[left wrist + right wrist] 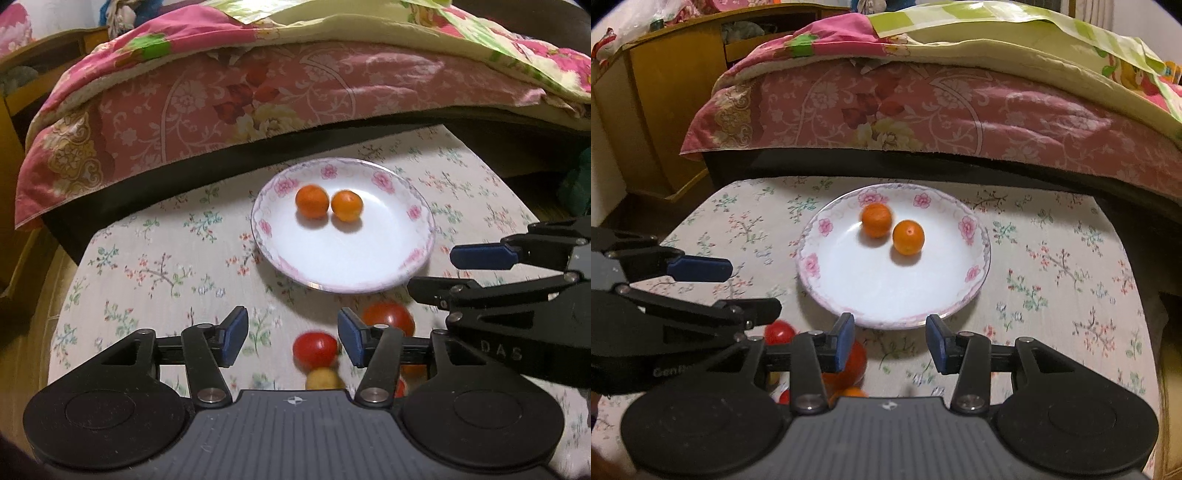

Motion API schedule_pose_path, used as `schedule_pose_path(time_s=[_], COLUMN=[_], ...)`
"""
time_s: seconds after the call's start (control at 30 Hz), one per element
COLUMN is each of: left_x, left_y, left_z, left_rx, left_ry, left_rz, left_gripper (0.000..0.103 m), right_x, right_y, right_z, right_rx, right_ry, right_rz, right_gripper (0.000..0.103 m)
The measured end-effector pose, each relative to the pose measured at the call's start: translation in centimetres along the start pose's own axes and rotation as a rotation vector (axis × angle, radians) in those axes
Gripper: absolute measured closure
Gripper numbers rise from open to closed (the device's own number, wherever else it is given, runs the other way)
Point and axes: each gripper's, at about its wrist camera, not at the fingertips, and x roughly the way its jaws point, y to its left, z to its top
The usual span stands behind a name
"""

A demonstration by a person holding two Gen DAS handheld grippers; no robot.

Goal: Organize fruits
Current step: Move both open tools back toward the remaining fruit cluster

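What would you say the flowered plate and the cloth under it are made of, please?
The plate looks like glazed ceramic or porcelain, possibly melamine: glossy white surface with soft highlights and a printed pink flower rim. The tablecloth looks like matte woven or quilted fabric with a small floral print and no shine.

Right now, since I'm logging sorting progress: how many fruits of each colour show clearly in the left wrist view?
Orange fruits, on the plate: 2
Red fruits, on the tablecloth: 2
Yellow fruit, on the tablecloth: 1
Total: 5 clearly seen. Further reddish bits are partly hidden behind the left gripper and are not counted.
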Motion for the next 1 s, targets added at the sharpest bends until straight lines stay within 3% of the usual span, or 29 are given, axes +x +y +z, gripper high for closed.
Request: schedule_pose_path(time_s=[0.5,1.0], left_x=[-1.1,-0.4], left_y=[0.4,1.4], left_z=[-4.4,-5.3], left_rx=[0.056,0.056], left_ry=[0.095,0.124], left_rz=[-0.048,-0.109], left_gripper=[0.041,0.04], right_x=[-1.1,1.0], right_y=[1.5,2.2], right_z=[-4.5,-4.6], right_rx=[-0.039,-0.101], right_ry=[0.089,0.111], right_rz=[0.044,0.07], right_gripper=[0.067,0.067])
